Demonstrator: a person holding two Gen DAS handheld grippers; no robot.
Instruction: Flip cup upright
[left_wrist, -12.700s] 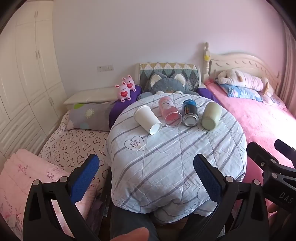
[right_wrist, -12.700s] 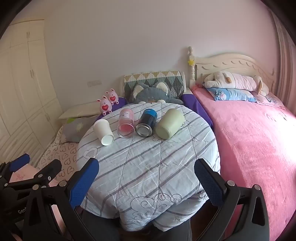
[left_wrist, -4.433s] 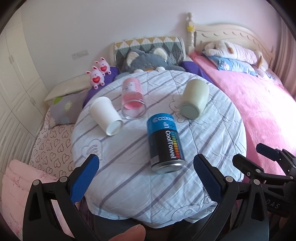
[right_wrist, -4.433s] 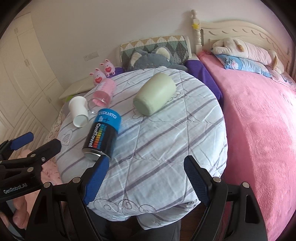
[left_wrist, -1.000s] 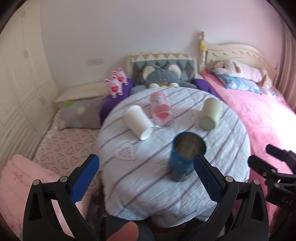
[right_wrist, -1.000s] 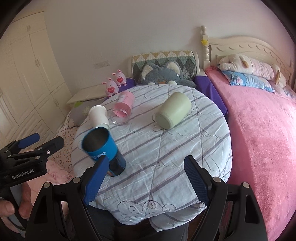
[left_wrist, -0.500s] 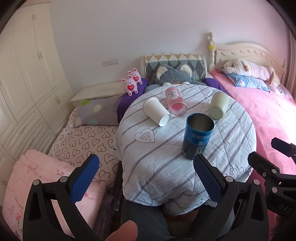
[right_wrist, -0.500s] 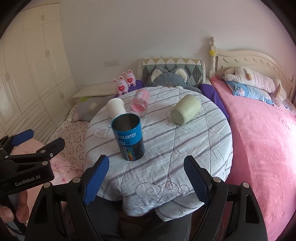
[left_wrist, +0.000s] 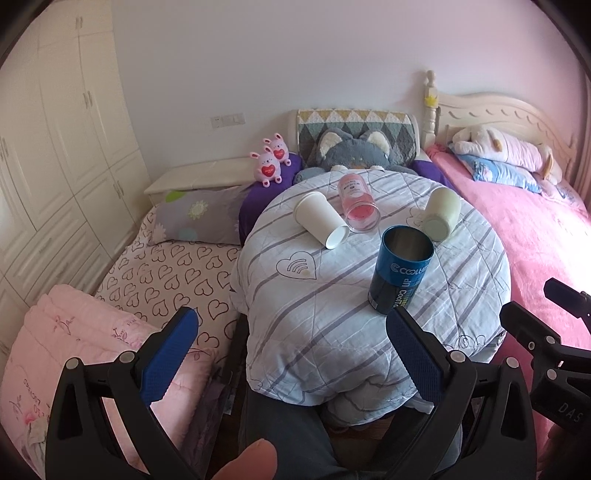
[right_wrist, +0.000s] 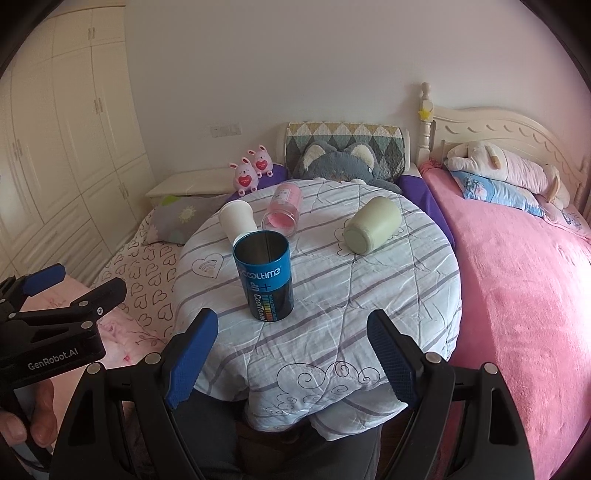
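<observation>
Left wrist view: the left gripper (left_wrist: 291, 354) occupies the bottom of the frame, jaws spread wide with nothing between them, its blue pads (left_wrist: 168, 356) clear of the round table (left_wrist: 332, 332). The blue can-style cup (left_wrist: 400, 275) stands upright, mouth open to the top, right of frame centre on the striped cloth. Above it, three cups lie on their sides: a white paper cup (left_wrist: 322, 219) at upper centre, a pink glass cup (left_wrist: 358, 203) just beside it on its right, and a pale green cup (left_wrist: 441, 213) further right, apart from the others. The right gripper (left_wrist: 561, 332) shows partly at the right edge.

Right wrist view: the right gripper (right_wrist: 291, 354) fills the bottom of the frame, jaws wide apart and holding nothing. The blue can-style cup (right_wrist: 266, 275) stands upright at frame centre, near the table's front. The white paper cup (right_wrist: 238, 219) lies directly behind it, partly hidden; the pink glass cup (right_wrist: 282, 208) lies to its right, the pale green cup (right_wrist: 373, 225) right of centre. The left gripper (right_wrist: 66, 295) appears at the left edge, apparently open.
</observation>
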